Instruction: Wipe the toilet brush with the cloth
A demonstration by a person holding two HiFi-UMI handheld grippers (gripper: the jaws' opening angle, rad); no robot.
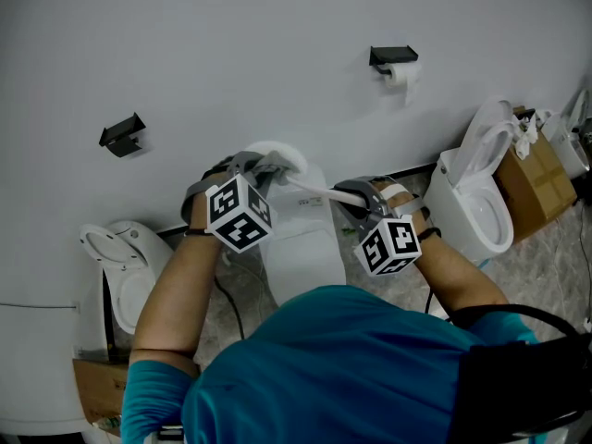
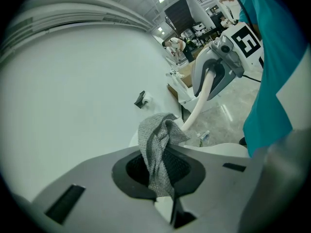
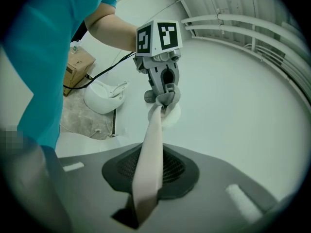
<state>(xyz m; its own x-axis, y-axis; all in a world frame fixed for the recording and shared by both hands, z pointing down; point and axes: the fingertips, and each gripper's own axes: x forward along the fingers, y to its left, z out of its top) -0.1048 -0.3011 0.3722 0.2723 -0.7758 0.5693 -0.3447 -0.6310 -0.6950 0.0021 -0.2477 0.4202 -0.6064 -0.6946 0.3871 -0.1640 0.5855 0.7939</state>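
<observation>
Above the white toilet (image 1: 301, 243), we bring brush and cloth together.
Our right gripper (image 1: 359, 198) clamps the pale handle of the toilet brush (image 3: 147, 166). Its long axis runs leftward to our left gripper (image 1: 267, 166), whose jaws pinch the grey mesh cloth (image 2: 156, 142), bunched round the shaft beside the white head (image 3: 174, 114).

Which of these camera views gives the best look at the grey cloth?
The left gripper view: the cloth fills the centre, weave visible, pinched in the left gripper against the toilet brush handle. The right gripper view shows a small distant grey wad; the head view shows hardly anything.
</observation>
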